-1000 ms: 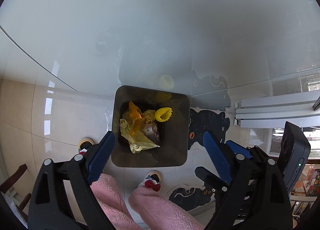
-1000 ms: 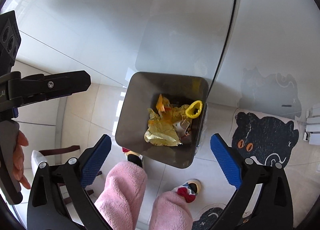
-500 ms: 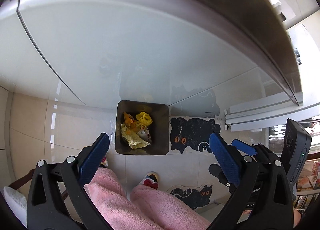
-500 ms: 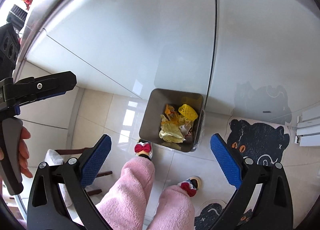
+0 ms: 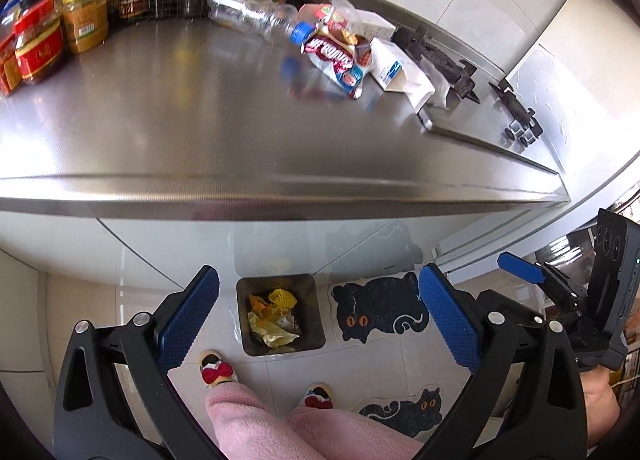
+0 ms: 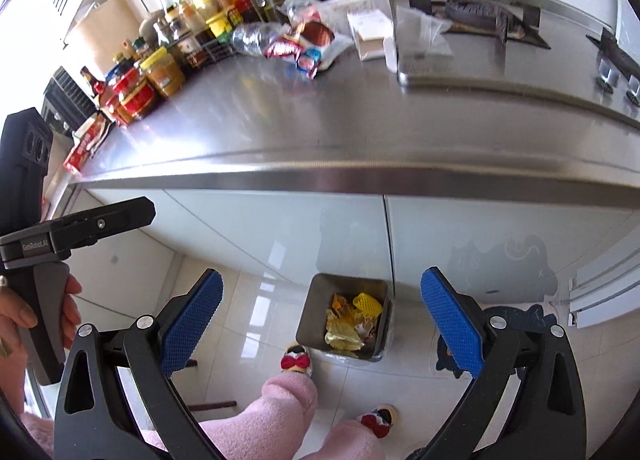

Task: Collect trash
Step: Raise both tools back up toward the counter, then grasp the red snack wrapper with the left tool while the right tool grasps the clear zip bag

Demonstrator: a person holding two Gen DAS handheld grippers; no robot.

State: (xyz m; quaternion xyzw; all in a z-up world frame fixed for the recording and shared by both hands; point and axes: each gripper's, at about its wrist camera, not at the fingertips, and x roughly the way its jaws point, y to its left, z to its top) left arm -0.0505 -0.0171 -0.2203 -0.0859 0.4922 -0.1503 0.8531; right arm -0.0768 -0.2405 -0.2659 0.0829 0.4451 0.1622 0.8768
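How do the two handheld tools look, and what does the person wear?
Each tool, left and right, has a black frame, silver rivets and blue textured pads. The left tool's body bears "GenRoboAI" in white. The person wears fluffy pink trousers and slippers with red bows.

Jar labels (image 5: 42,56) blurred, unreadable

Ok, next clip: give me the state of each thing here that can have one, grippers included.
Left gripper: open, empty.
Right gripper: open, empty.
Trash bin: on the floor, no lid, partly filled with yellow scraps.
Plastic bottle: lying on its side on the counter, blue cap on.
Snack wrapper: crumpled, on the counter.
Small carton: lying on the counter.
Yellow-lidded jar: upright, lid on.
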